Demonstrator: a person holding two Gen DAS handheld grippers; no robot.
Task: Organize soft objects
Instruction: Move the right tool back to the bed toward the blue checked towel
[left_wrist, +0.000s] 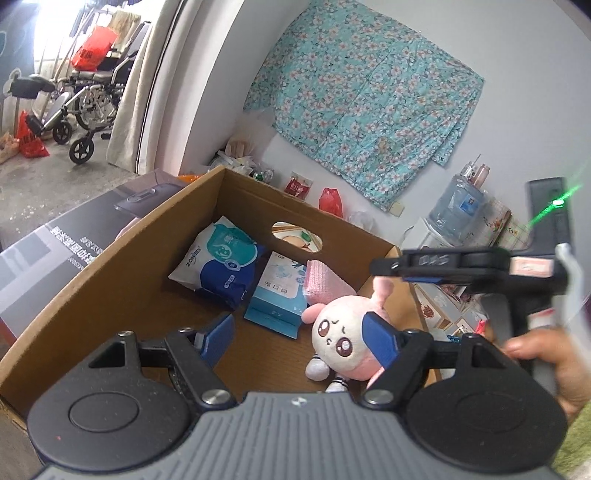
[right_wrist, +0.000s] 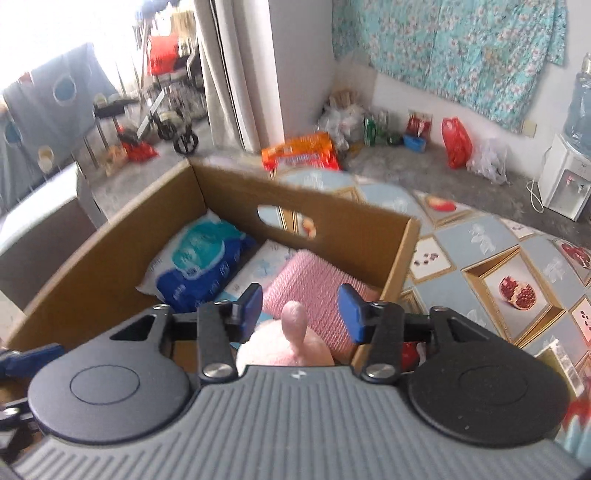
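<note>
An open cardboard box (left_wrist: 110, 258) holds a blue-and-white wipes pack (left_wrist: 218, 262), a light blue pack (left_wrist: 277, 295), a folded pink cloth (left_wrist: 325, 282) and a pink-and-white plush toy (left_wrist: 340, 343) lying face up. My left gripper (left_wrist: 299, 338) hangs open over the box, its right pad in front of the plush. My right gripper (right_wrist: 301, 308) is open above the plush (right_wrist: 284, 350); the plush's ear (right_wrist: 293, 319) stands between the pads without touching them. The pink cloth (right_wrist: 314, 291) lies beyond. The left wrist view shows the right gripper (left_wrist: 391, 266) just above that ear.
A dark printed carton (left_wrist: 74, 236) stands against the box's left wall. The box (right_wrist: 332, 210) sits on a fruit-patterned tablecloth (right_wrist: 517, 266). A hand (left_wrist: 546, 362) holds the right gripper. On the floor beyond are an orange package (right_wrist: 301, 151), a red bag (right_wrist: 456, 142) and a water dispenser (right_wrist: 561, 177).
</note>
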